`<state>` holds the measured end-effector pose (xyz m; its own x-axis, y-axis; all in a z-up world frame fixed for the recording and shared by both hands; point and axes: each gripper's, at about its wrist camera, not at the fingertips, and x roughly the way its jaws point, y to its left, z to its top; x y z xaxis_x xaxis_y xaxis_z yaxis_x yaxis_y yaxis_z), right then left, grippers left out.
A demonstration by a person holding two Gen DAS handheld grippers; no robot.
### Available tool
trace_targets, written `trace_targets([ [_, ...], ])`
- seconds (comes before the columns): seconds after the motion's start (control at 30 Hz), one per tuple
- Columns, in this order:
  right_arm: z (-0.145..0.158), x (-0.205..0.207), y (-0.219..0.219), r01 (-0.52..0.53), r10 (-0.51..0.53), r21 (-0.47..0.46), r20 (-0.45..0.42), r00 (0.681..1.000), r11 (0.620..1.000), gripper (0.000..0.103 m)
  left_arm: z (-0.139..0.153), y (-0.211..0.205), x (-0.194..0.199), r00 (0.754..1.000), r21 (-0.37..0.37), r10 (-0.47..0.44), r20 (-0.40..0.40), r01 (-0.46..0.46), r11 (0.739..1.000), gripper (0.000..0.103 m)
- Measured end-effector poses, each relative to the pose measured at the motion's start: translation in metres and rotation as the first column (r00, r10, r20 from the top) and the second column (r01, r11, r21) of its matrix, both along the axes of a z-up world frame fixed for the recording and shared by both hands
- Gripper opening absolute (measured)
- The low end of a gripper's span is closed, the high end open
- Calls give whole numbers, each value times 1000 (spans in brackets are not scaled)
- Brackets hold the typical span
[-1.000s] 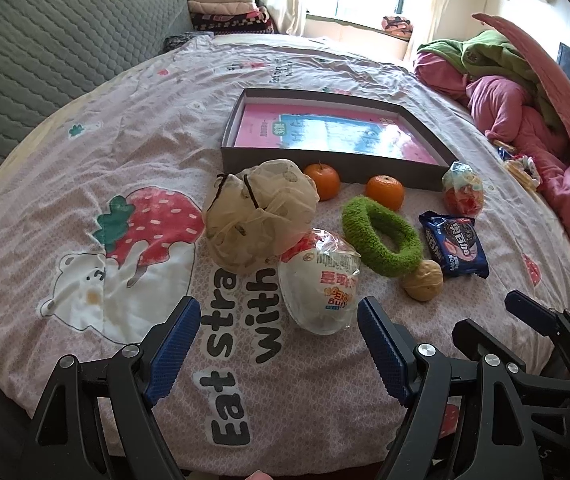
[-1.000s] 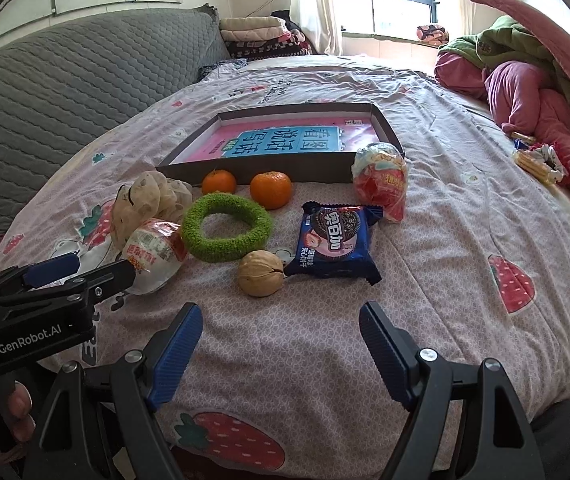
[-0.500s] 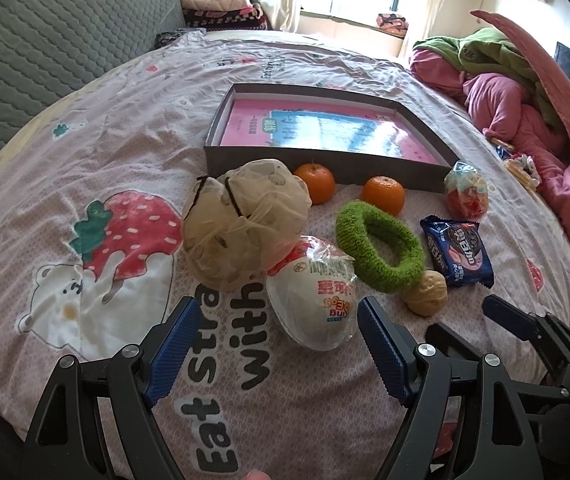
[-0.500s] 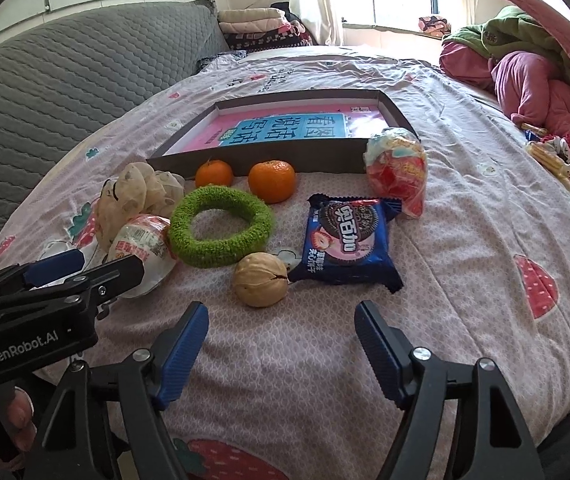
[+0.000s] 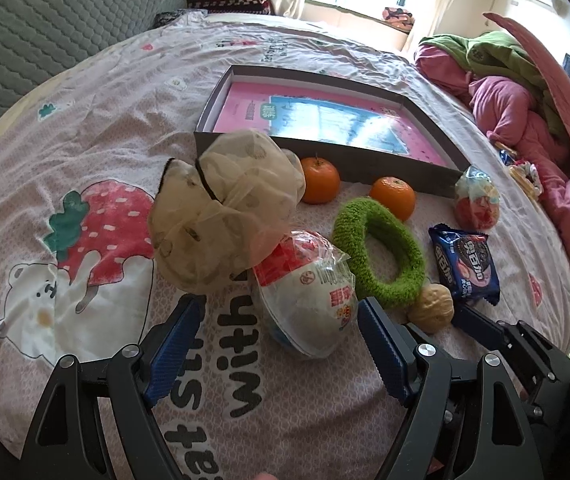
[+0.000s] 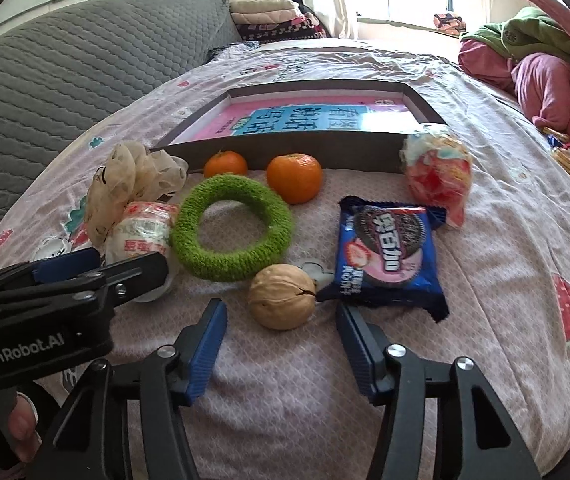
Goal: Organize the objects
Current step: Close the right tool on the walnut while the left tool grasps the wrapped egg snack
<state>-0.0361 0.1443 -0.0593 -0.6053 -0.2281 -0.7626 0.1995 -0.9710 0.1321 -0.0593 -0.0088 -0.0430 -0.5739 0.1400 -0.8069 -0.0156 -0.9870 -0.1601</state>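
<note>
Right gripper jaws have just been narrowing (apart) around walnut; left gripper jaws wide.

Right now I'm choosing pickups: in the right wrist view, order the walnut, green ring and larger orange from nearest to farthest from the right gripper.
1. walnut, just ahead of the right gripper
2. green ring, ahead-left
3. larger orange, beside the box

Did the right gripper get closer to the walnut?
Yes. In its own view the walnut now lies just ahead of the right gripper, where before it sat farther up the bed. The jaws have just been closing, with nothing between them yet.
</note>
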Motion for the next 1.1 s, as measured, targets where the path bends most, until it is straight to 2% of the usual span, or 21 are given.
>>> trace_targets([
  [0.27,-3,-7,-10,-39,40,17,-22,999,999,41,-10,-5,-15,999,15,33,44,-33,999,82],
  [0.43,-6,-8,-10,-52,53,35,-34,998,998,33,-14,-7,-21,999,37,29,35,-30,999,81],
  [0.47,-6,-8,-9,-52,53,33,-36,998,998,33,-15,-7,-21,999,41,23,29,-24,999,80],
  [0.57,-5,-6,-6,-57,58,20,-38,998,998,33,-13,-5,-18,1000,53,-2,18,1,999,63],
  [0.6,-5,-6,-5,-59,60,21,-39,997,998,33,-13,-4,-17,1000,56,-9,15,8,998,55],
  [0.83,-1,-1,1,-60,60,-3,-39,997,998,33,-10,3,-1,998,81,-68,-5,68,994,53],
  [1.1,14,10,9,-47,47,0,-92,995,999,33,1,12,18,993,87,-112,-41,115,989,53],
])
